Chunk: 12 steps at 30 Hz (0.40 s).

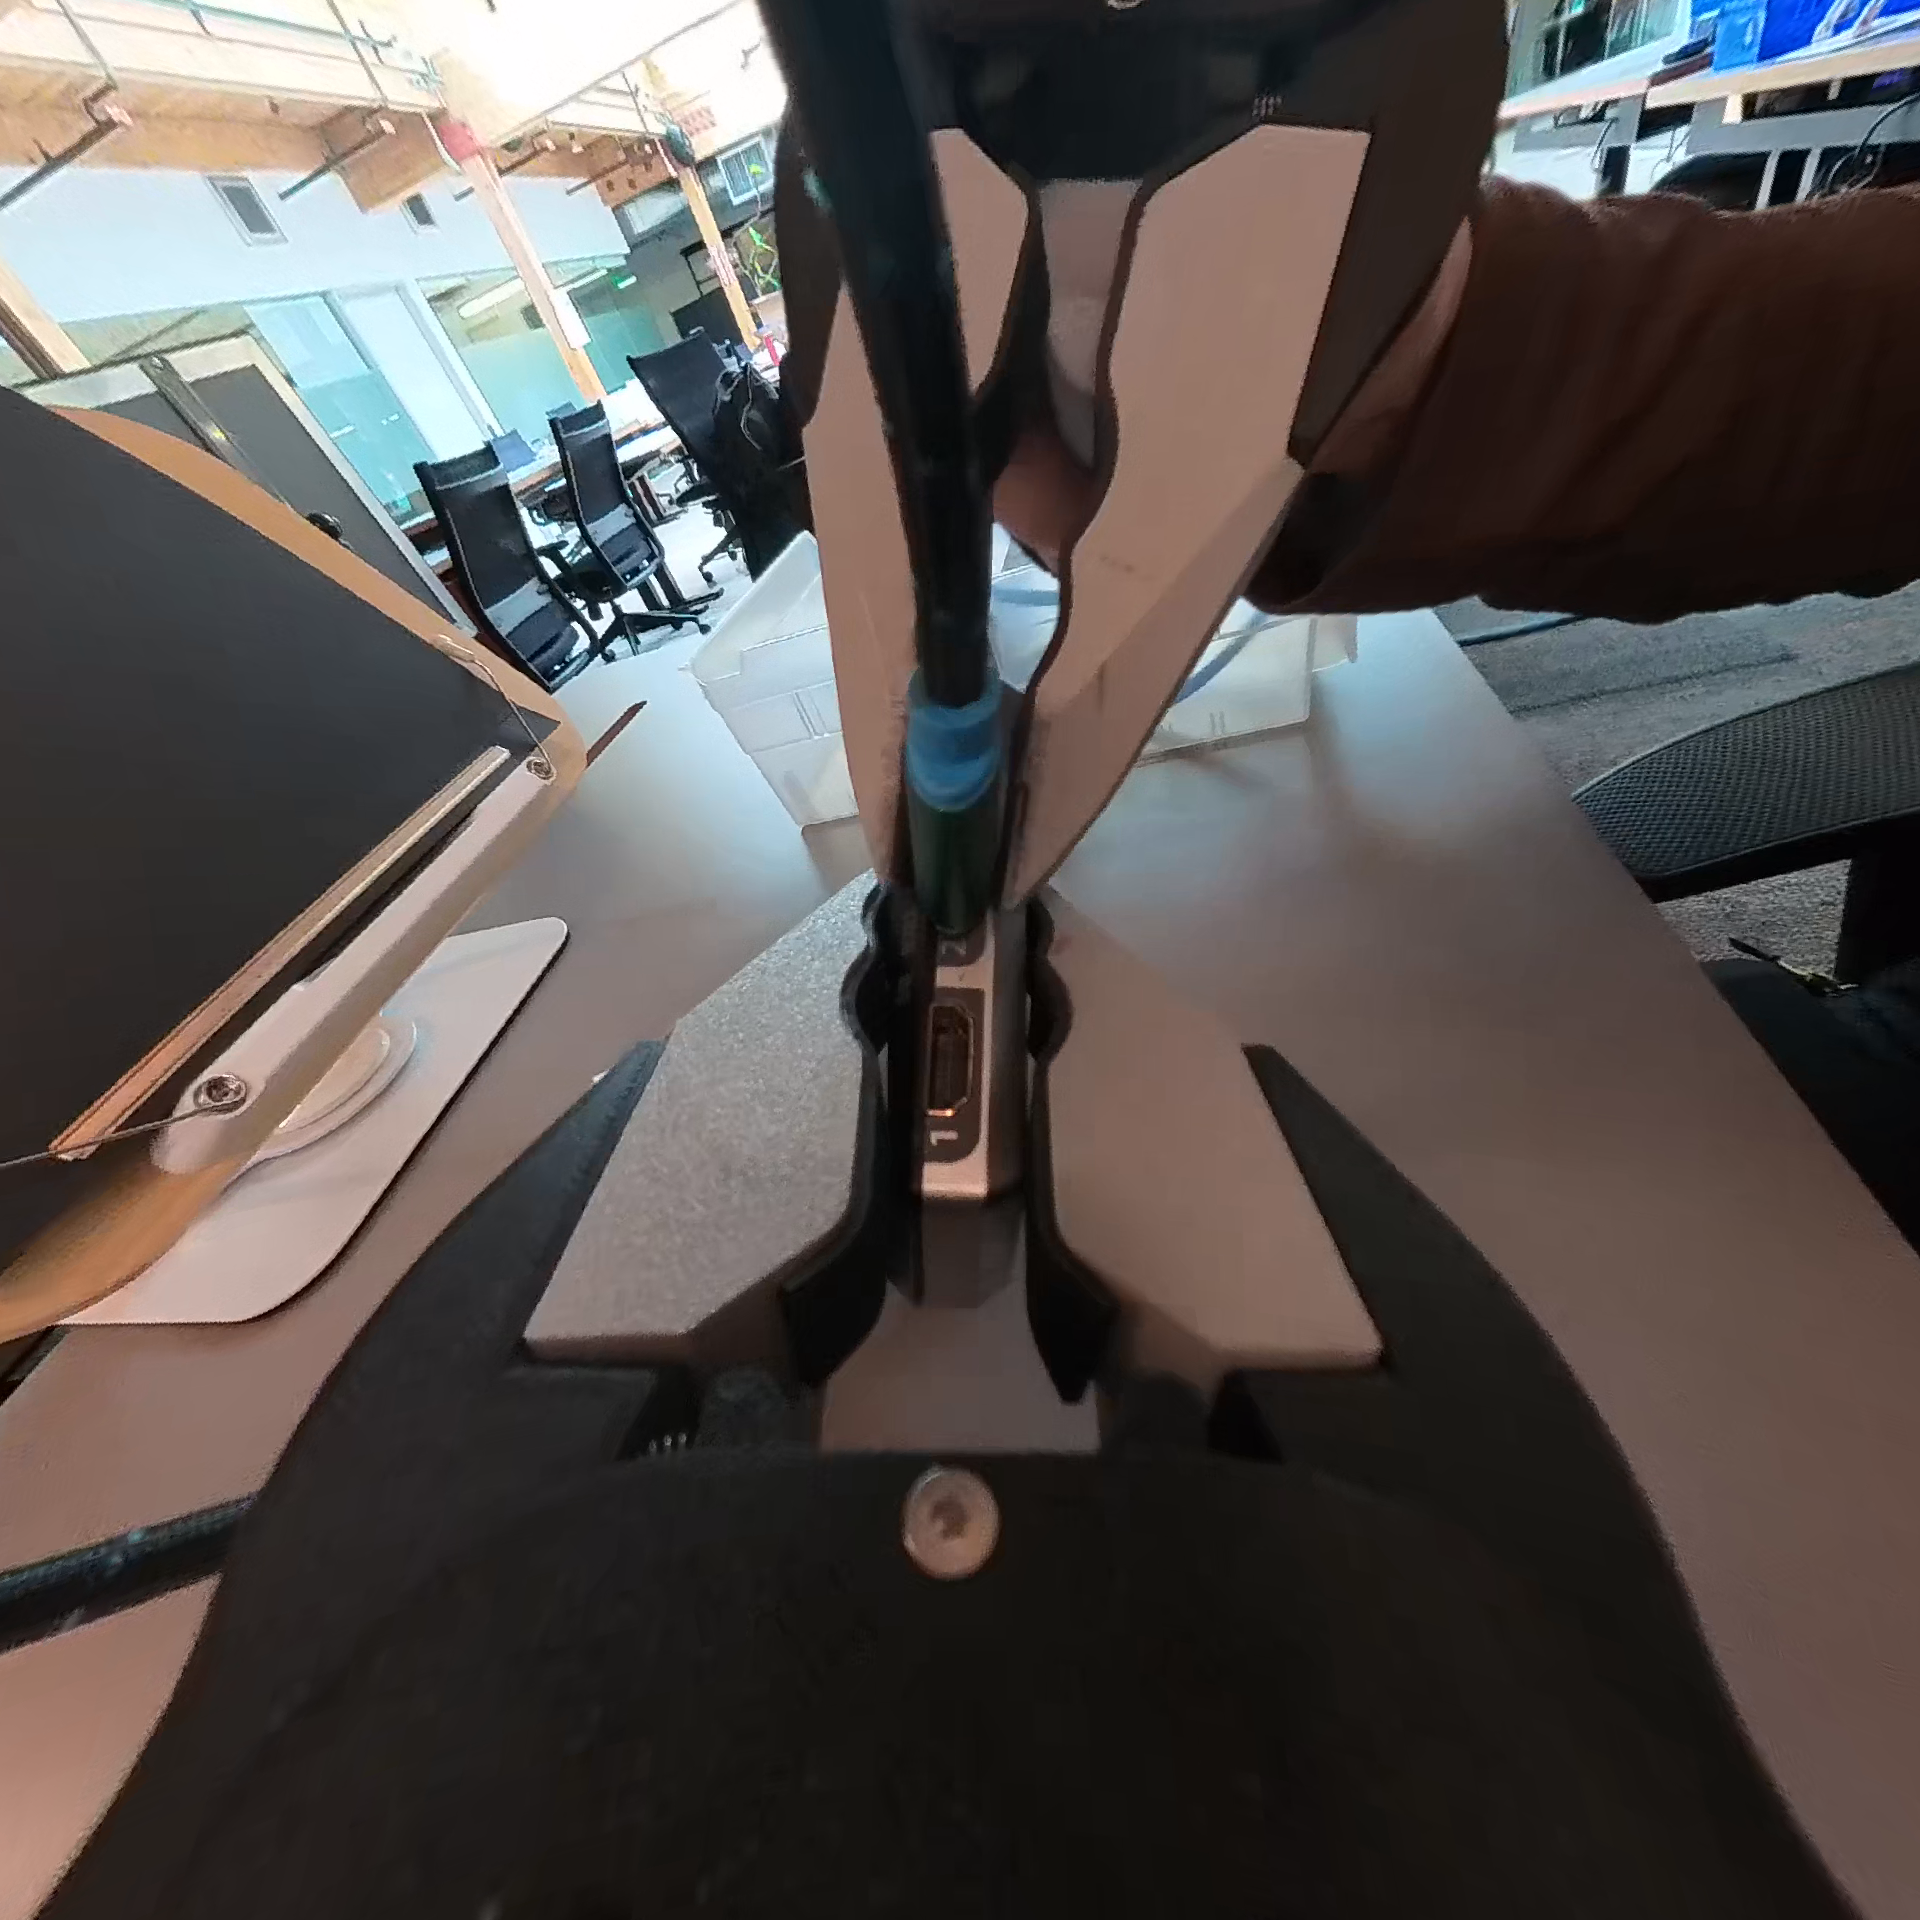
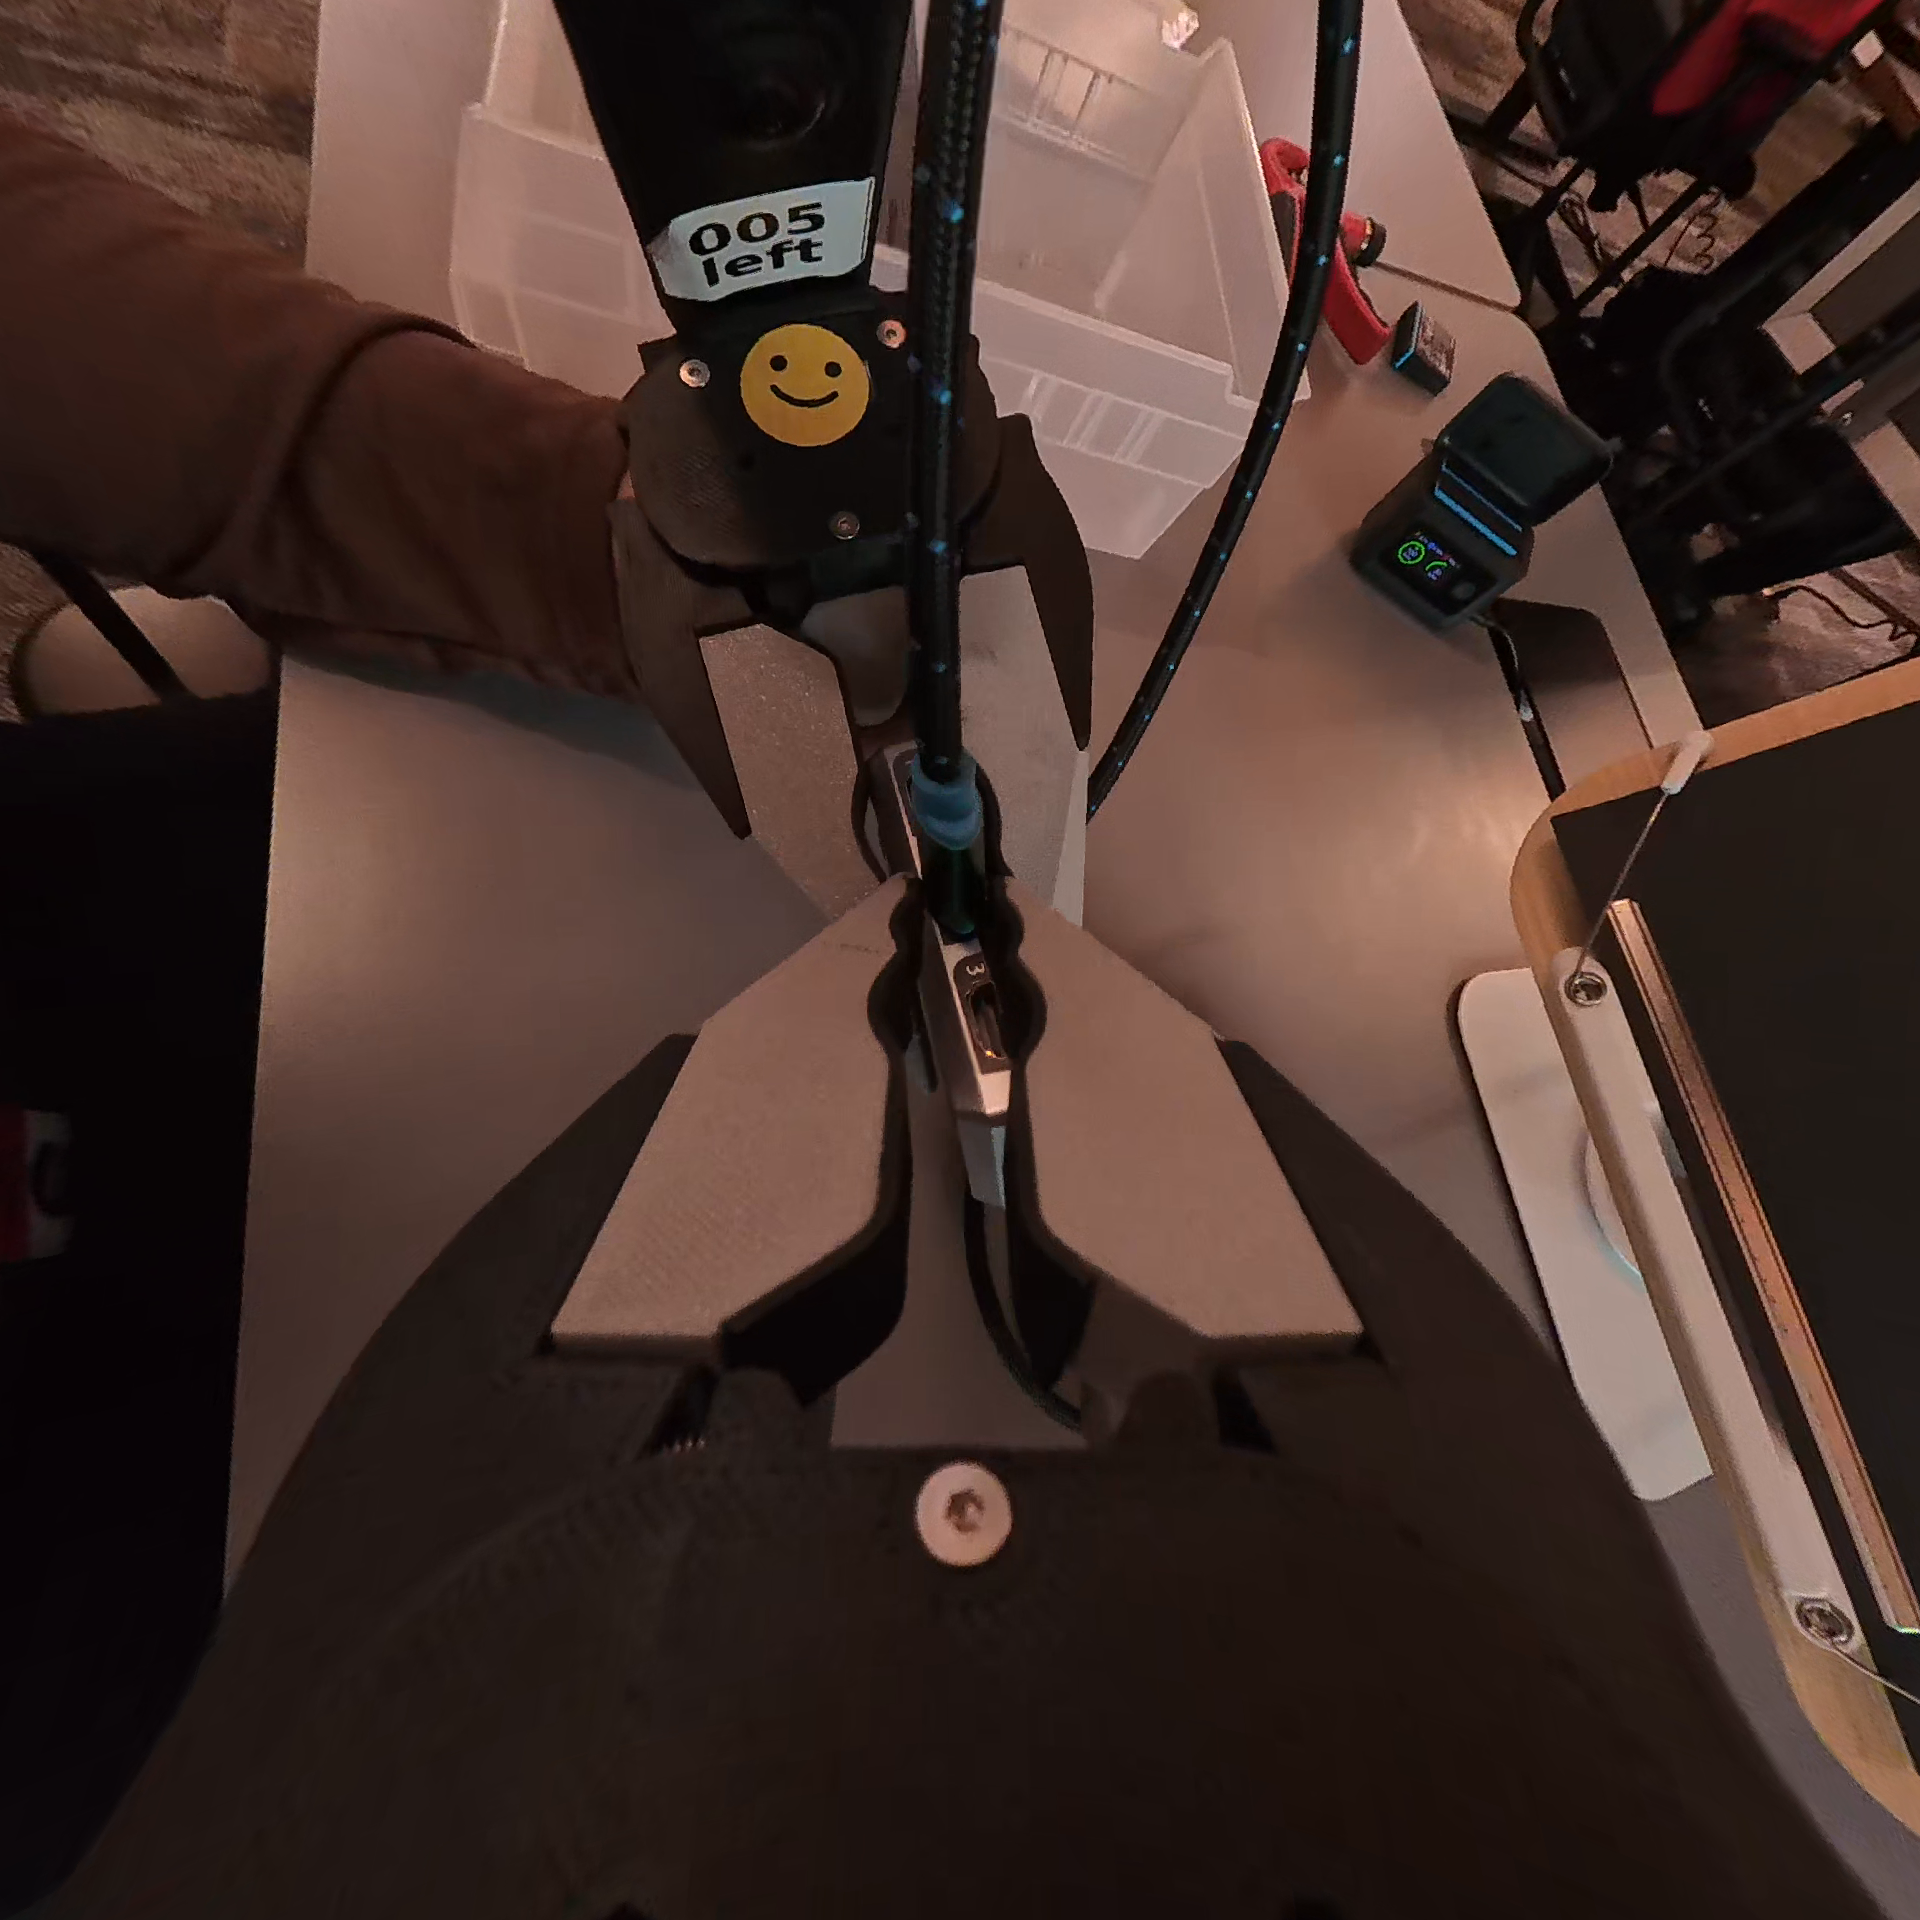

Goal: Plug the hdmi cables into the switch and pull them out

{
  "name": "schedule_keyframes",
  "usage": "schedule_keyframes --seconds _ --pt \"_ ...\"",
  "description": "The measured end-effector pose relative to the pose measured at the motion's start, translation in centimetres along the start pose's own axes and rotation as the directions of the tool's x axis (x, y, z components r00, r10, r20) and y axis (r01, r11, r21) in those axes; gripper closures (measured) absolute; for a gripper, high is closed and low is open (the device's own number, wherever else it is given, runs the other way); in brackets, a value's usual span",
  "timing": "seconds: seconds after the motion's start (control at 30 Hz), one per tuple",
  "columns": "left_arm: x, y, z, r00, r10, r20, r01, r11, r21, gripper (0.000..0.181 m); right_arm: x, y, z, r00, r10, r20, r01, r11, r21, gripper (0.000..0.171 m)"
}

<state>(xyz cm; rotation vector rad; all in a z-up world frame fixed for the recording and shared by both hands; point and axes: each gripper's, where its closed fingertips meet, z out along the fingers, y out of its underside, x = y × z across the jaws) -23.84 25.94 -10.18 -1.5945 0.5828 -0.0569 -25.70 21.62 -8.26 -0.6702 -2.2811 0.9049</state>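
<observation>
Our left tongs (image 1: 956, 925) pinch the flat silver switch (image 1: 954, 1081) by its sides, while at 12 o'clock our right tongs (image 1: 951, 894) squeeze the black plug (image 1: 943, 852) of a braided cable (image 1: 914, 416) with a blue collar, seated in the switch's port. Small port markings, a white sticker (image 2: 764, 241) and a yellow smiley disc (image 2: 805, 384) carry print. Only the right view shows a second cable (image 2: 1247, 447) and a charger (image 2: 1475, 520) at 2 o'clock on the smooth grey table (image 2: 468, 935).

Black claws (image 2: 961, 894), grey pads (image 2: 769, 1122); brown sleeve (image 2: 312, 447).
</observation>
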Motion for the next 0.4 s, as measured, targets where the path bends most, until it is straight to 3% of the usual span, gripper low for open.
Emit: schedule_keyframes --seconds 0.3,0.4 --pt "-1.6 2.1 0.5 0.994 -0.039 0.104 0.049 0.994 -0.100 0.160 1.2 1.2 1.1 0.985 -0.072 -0.155 0.070 0.997 -0.020 0.162" --pt "-1.5 1.8 0.3 0.991 -0.103 0.081 0.108 0.992 -0.067 0.159 1.2 0.7 1.1 0.989 -0.027 -0.147 0.037 0.997 0.065 0.163"
